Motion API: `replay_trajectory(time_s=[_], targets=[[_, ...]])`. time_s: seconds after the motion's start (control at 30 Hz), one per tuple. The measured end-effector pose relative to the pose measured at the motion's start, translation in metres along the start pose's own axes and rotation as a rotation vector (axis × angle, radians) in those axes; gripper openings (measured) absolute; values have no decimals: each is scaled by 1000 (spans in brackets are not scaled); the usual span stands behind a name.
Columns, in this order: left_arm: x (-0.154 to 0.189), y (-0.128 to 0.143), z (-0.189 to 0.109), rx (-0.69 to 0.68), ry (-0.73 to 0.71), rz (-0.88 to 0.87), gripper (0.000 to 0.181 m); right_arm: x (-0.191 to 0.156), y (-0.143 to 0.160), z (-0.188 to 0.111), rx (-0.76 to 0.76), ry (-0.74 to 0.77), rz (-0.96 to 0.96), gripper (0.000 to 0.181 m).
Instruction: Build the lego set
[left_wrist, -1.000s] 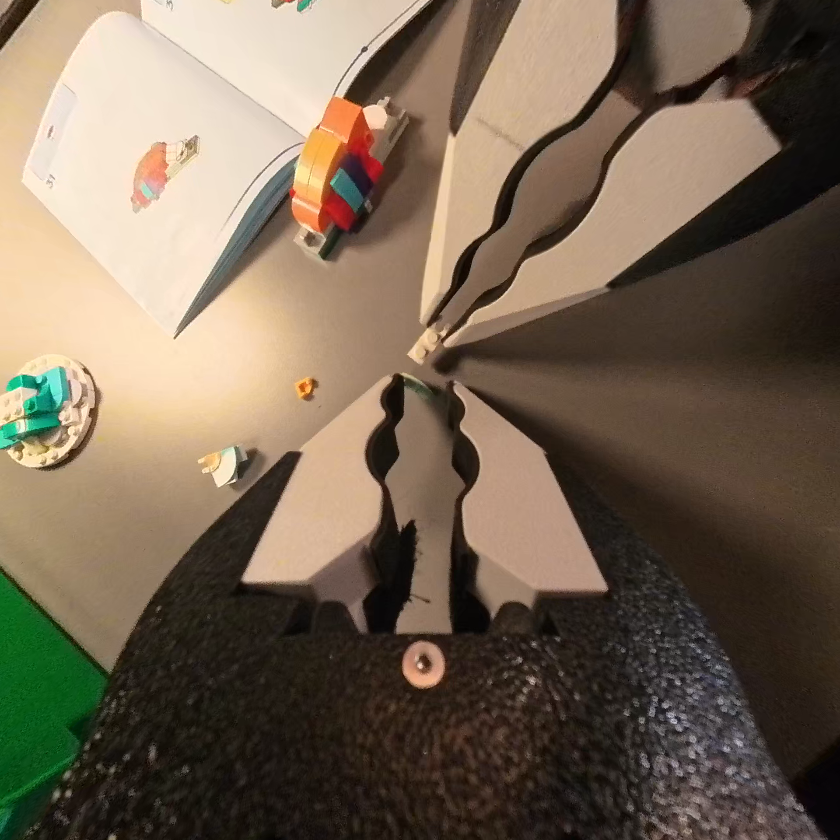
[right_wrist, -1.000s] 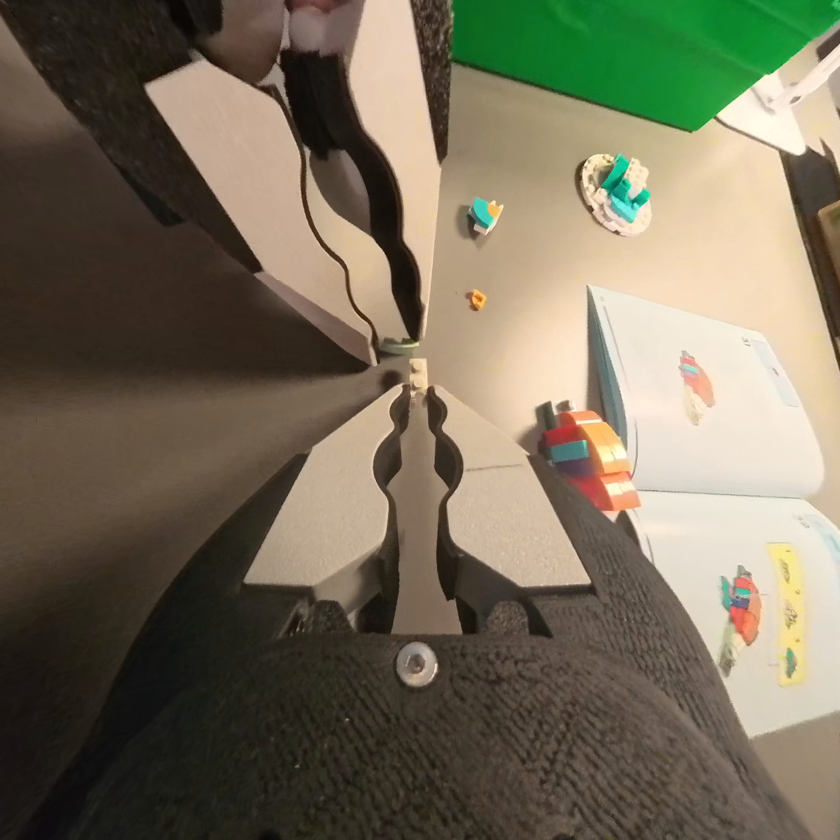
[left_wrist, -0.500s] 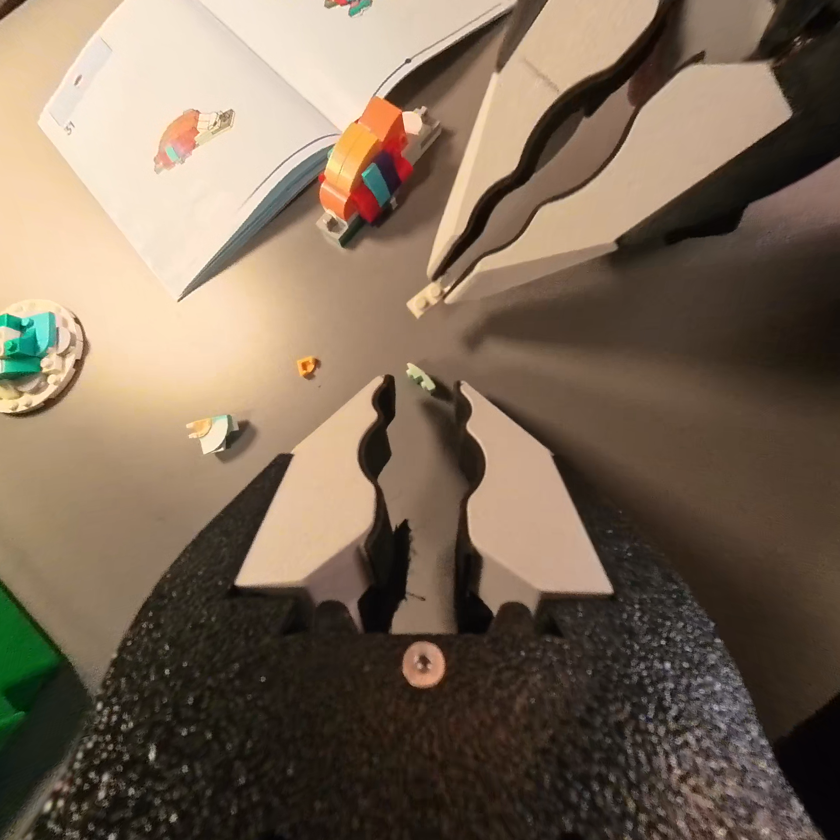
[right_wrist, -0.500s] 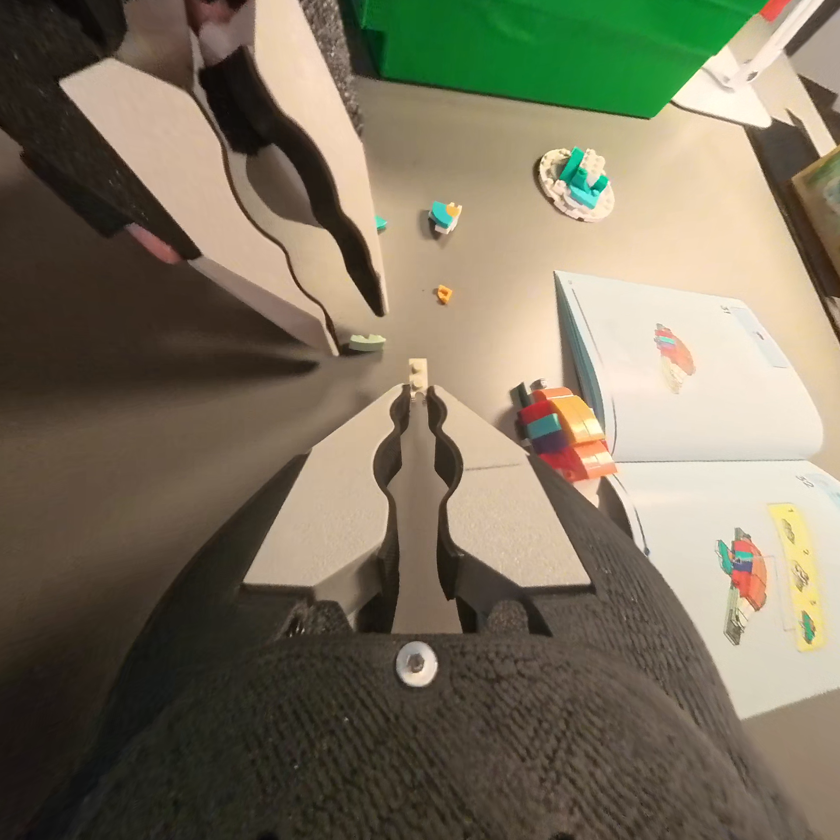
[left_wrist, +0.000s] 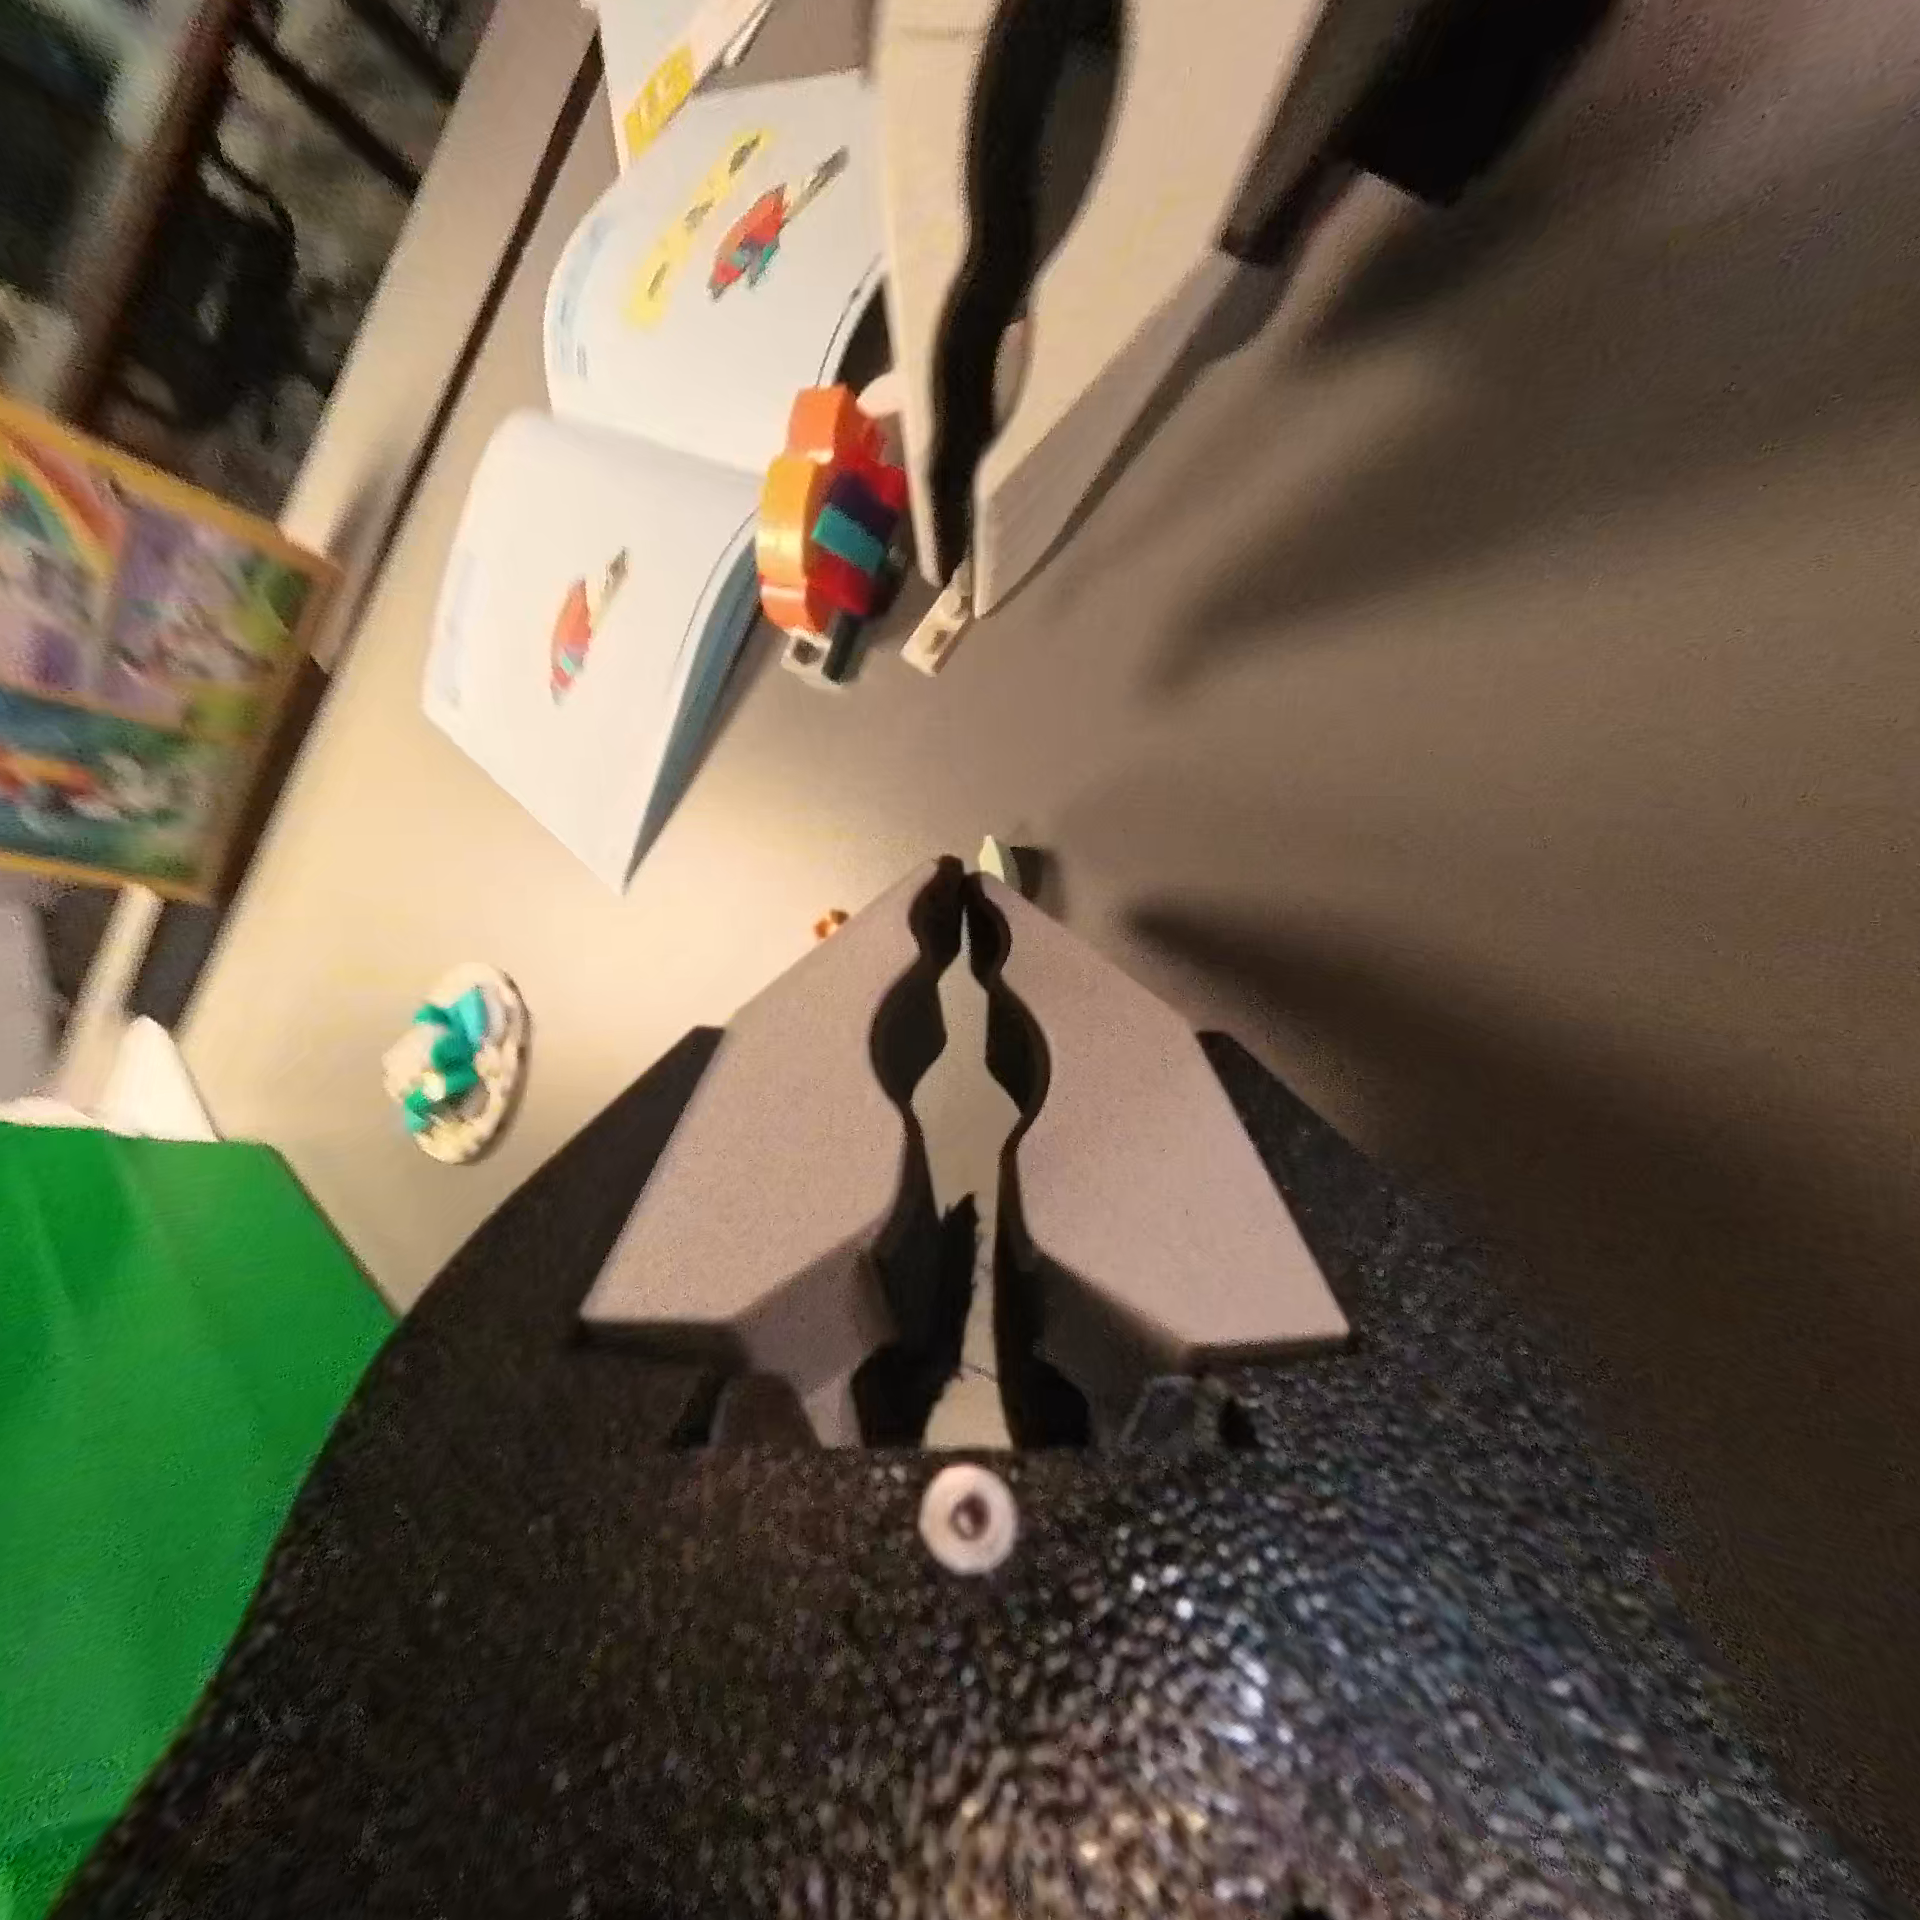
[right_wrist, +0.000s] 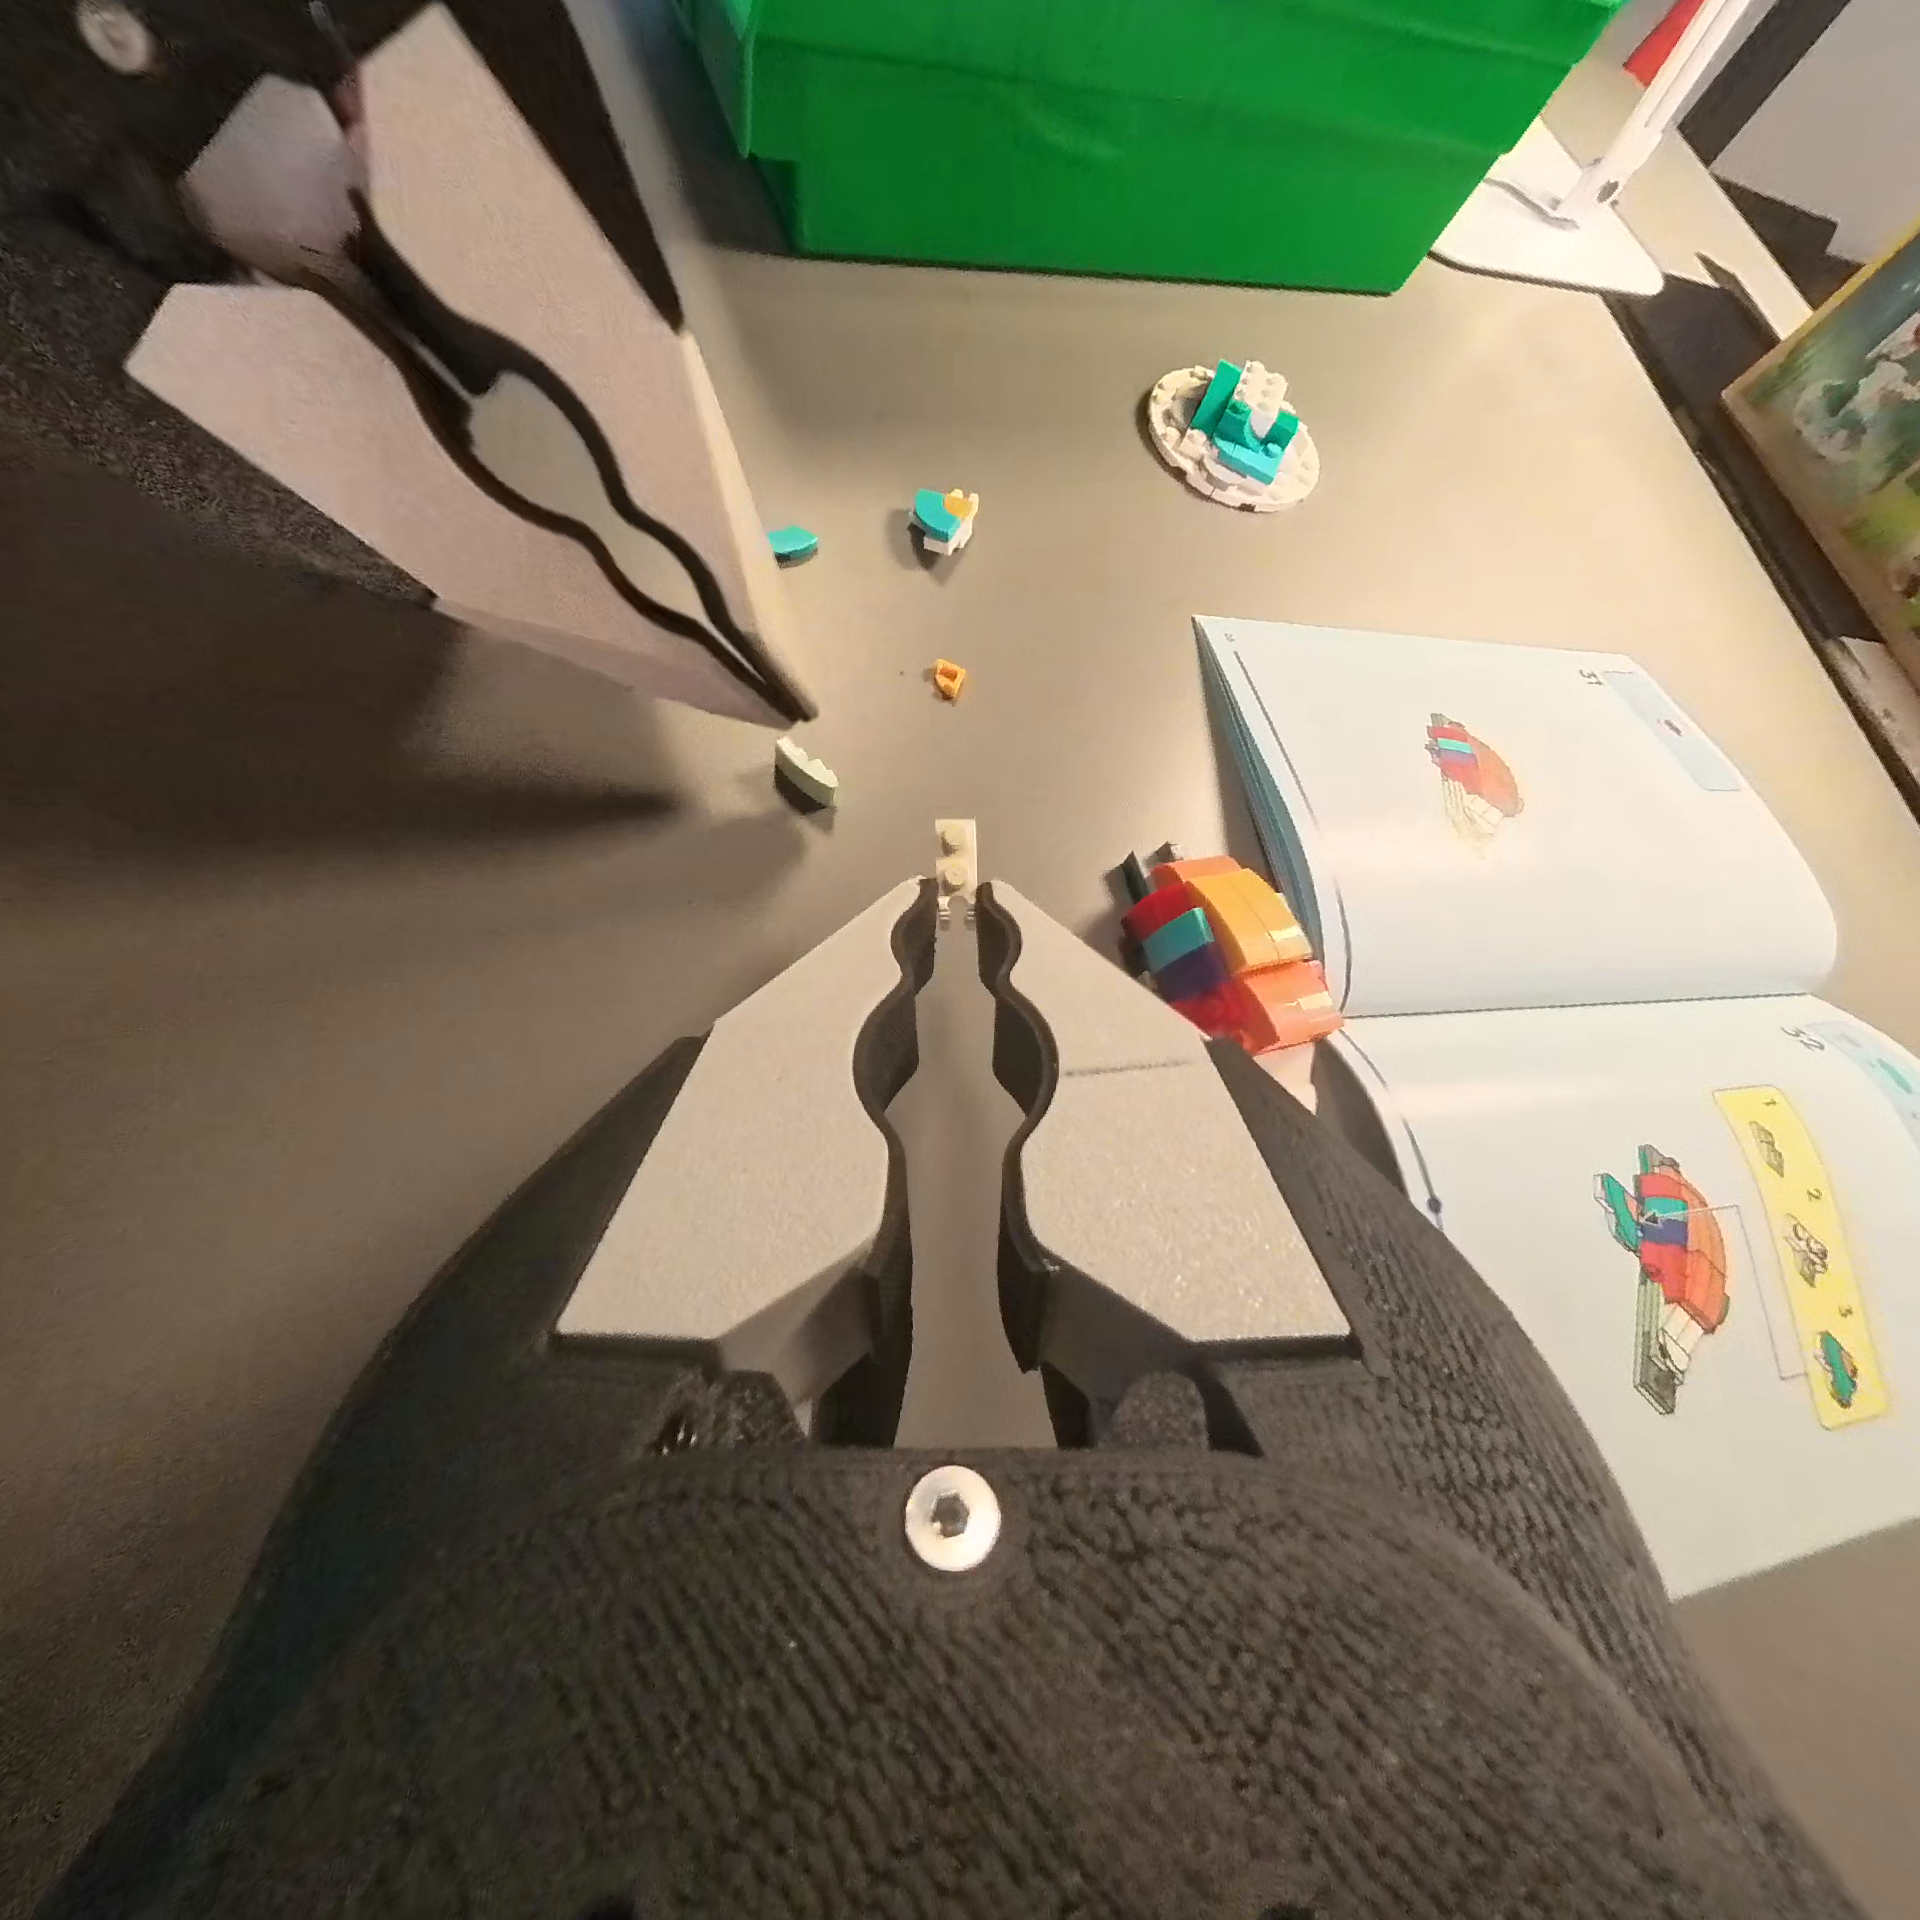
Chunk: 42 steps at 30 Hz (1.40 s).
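Observation:
My right gripper (right_wrist: 954, 902) is shut on a small cream plate (right_wrist: 954, 857) and holds it above the table; both also show in the left wrist view, the gripper (left_wrist: 951, 597) and the plate (left_wrist: 938, 636). My left gripper (left_wrist: 956, 883) is shut and empty; it also shows in the right wrist view (right_wrist: 795, 712). A pale green curved piece (right_wrist: 805, 774) lies on the table just past its tips, apart from them. The orange and red model (right_wrist: 1216, 956) lies beside the open instruction booklet (right_wrist: 1538, 831).
A round white base with teal bricks (right_wrist: 1236, 436), a small teal, white and yellow build (right_wrist: 943, 517), a teal piece (right_wrist: 792, 542) and a tiny orange piece (right_wrist: 948, 678) lie on the table. A green box (right_wrist: 1091, 135) stands behind; the set's box (right_wrist: 1849, 416) is at right. The left gripper's tips are roughly 5 cm from the right gripper's.
My left gripper let go of the pale green piece, which now lies on the table, then shut and drew back while turning. My right gripper kept the cream plate.

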<state>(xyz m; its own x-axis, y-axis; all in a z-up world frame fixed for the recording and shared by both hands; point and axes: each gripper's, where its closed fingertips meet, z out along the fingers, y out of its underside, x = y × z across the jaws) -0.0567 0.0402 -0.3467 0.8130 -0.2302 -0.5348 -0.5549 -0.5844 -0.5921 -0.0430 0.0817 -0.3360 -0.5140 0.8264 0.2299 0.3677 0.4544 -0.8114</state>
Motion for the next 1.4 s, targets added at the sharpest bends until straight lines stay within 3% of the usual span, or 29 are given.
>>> replay_trajectory(time_s=[0.07,0.13,0.33,0.47,0.6,0.67,0.8,0.97,1.13,1.4], targets=[[0,2,1,-13,-31,128,0,-2,1,1,-5,-7,-3,6],[-2,5,2,-24,-50,120,4,-3,1,1,-6,-11,-4,6],[12,-1,2,46,187,-309,32,-3,0,1,-4,-14,-4,6],[12,5,6,46,252,-433,26,-4,0,1,0,-19,-1,6],[12,4,8,79,263,-449,5,-4,-1,1,6,-20,3,6],[14,3,8,94,273,-432,3,-4,-3,0,20,-26,15,6],[15,0,6,119,241,-262,1,-3,-4,-1,40,-34,37,6],[9,-1,4,108,30,278,2,-3,-2,0,26,-35,30,6],[10,7,3,31,-92,696,2,-4,-1,0,25,-37,30,6],[12,7,-2,59,-53,716,9,-6,-1,1,25,-46,25,6]])
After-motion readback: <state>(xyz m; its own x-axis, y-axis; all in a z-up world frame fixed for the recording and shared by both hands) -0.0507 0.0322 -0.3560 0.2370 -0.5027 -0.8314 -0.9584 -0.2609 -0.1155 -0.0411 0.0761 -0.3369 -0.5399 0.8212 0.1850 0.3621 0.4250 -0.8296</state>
